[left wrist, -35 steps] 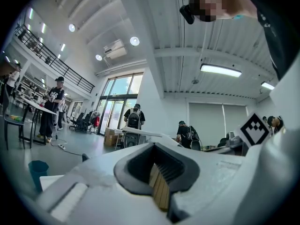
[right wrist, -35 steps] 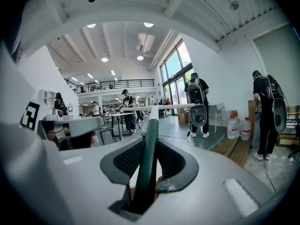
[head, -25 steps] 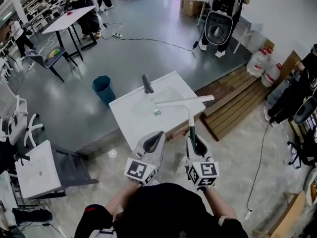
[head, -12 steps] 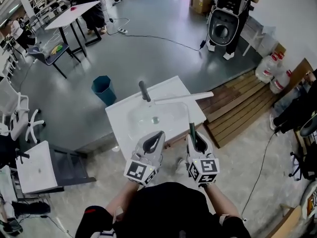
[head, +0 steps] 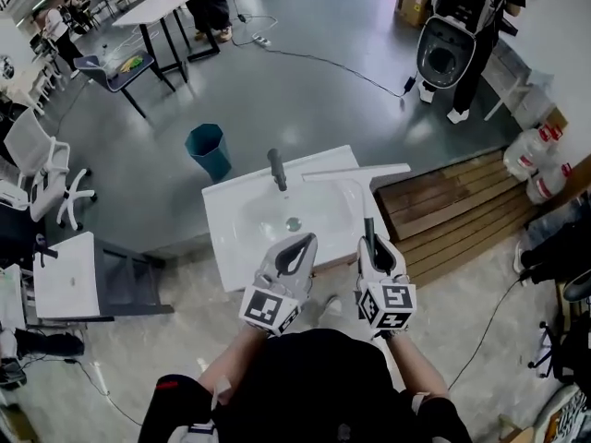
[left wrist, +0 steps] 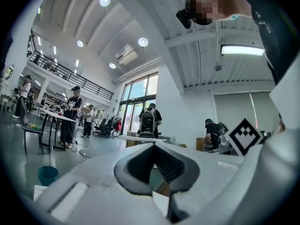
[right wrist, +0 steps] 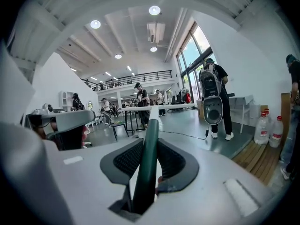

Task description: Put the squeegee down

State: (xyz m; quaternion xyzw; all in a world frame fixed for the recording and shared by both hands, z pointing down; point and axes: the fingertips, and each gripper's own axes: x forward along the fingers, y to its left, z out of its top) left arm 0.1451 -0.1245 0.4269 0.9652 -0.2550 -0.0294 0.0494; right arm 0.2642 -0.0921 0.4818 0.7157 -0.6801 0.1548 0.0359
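My right gripper [head: 370, 240] is clamped on the dark green handle of the white-bladed squeegee [head: 355, 172]. The blade's mid-frame over the white square sink's [head: 226, 238] far right corner, poking past the edge. Left gripper [head: 306, 242] closed, empty. Open grey floor [head: 305, 100] beyond.

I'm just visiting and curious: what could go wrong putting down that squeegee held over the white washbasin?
The right gripper grips the squeegee only low on its handle, so the blade might swing or tip on release. That blade hangs near the faucet and could knock it. Set near the washbasin's edge, it may slide off.
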